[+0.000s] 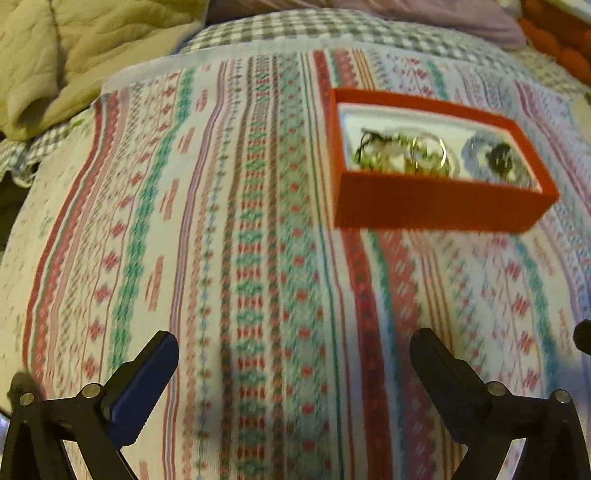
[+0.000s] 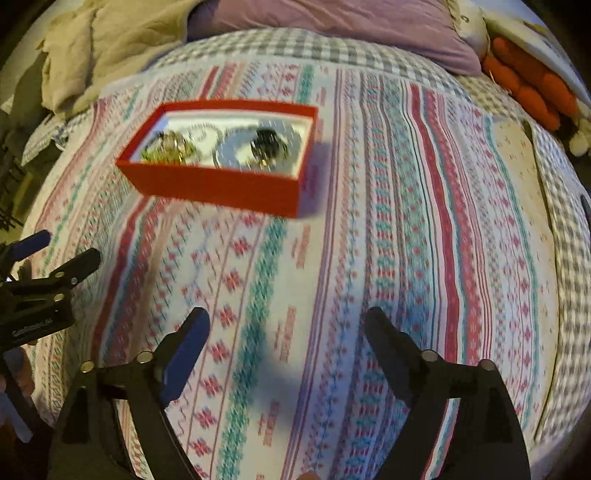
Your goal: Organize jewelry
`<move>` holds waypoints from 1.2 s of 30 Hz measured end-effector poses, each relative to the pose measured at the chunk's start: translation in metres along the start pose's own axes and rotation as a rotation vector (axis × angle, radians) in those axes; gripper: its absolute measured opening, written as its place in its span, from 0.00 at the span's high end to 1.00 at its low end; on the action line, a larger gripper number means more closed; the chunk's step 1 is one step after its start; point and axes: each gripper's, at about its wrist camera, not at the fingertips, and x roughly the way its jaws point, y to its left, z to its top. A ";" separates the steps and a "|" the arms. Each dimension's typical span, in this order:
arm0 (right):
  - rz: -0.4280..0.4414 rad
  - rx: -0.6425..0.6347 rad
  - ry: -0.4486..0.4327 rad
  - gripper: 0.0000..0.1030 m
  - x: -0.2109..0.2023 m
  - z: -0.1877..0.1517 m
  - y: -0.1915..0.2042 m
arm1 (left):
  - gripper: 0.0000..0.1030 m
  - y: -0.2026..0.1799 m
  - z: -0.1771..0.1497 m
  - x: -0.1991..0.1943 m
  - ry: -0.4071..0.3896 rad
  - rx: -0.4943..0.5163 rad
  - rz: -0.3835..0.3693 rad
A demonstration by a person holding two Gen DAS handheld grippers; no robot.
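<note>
A red open box (image 1: 436,206) with a white lining sits on the patterned cloth, upper right in the left wrist view and upper left in the right wrist view (image 2: 218,186). It holds jewelry: a gold ring (image 1: 428,151), a greenish tangle (image 1: 373,151) and a dark piece (image 1: 498,155) on a bluish round item (image 2: 255,147). My left gripper (image 1: 293,343) is open and empty, well short of the box. My right gripper (image 2: 286,319) is open and empty, near and right of the box. The left gripper (image 2: 44,273) also shows at the right wrist view's left edge.
The striped patterned cloth (image 1: 240,258) lies over a grey checked bedspread (image 2: 295,44). A beige quilt (image 1: 74,55) is bunched at the back left, a purple pillow (image 2: 332,22) at the back, and an orange plush (image 2: 532,88) at the back right.
</note>
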 end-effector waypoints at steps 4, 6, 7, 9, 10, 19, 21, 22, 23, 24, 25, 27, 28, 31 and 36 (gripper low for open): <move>-0.039 -0.028 0.000 0.14 -0.001 -0.014 0.006 | 0.00 -0.007 -0.018 -0.005 0.021 0.000 -0.006; -0.044 -0.029 -0.006 0.14 -0.003 -0.019 0.008 | 0.00 -0.008 -0.024 -0.007 0.035 -0.012 -0.022; -0.045 -0.025 -0.009 0.14 -0.004 -0.021 0.008 | 0.00 -0.009 -0.027 -0.008 0.040 -0.021 -0.029; -0.049 -0.017 -0.012 0.14 -0.004 -0.022 0.009 | 0.00 -0.011 -0.030 -0.009 0.043 -0.032 -0.037; -0.053 -0.013 -0.017 0.14 -0.005 -0.023 0.009 | 0.00 -0.013 -0.030 -0.009 0.043 -0.036 -0.039; -0.062 0.002 -0.014 0.14 -0.001 -0.016 0.008 | 0.00 -0.016 -0.030 -0.008 0.040 -0.049 -0.047; -0.063 0.000 -0.009 0.14 0.002 -0.015 0.009 | 0.00 -0.016 -0.029 -0.007 0.044 -0.049 -0.049; -0.063 -0.001 -0.006 0.14 0.003 -0.015 0.010 | 0.00 -0.016 -0.029 -0.007 0.045 -0.050 -0.050; -0.062 -0.002 -0.005 0.14 0.003 -0.014 0.010 | 0.00 -0.016 -0.029 -0.006 0.046 -0.050 -0.050; -0.061 -0.003 -0.004 0.14 0.004 -0.014 0.011 | 0.00 -0.016 -0.029 -0.006 0.048 -0.049 -0.050; -0.062 -0.005 -0.003 0.14 0.005 -0.013 0.012 | 0.00 -0.016 -0.029 -0.006 0.049 -0.048 -0.049; -0.062 -0.010 -0.002 0.14 0.006 -0.013 0.013 | 0.00 -0.015 -0.029 -0.005 0.051 -0.045 -0.051; -0.061 -0.012 -0.001 0.14 0.006 -0.013 0.013 | 0.00 -0.015 -0.029 -0.005 0.051 -0.045 -0.051; -0.063 -0.014 0.001 0.14 0.007 -0.013 0.014 | 0.00 -0.015 -0.030 -0.005 0.051 -0.044 -0.051; -0.065 -0.011 0.005 0.14 0.008 -0.014 0.014 | 0.00 -0.015 -0.030 -0.006 0.049 -0.040 -0.050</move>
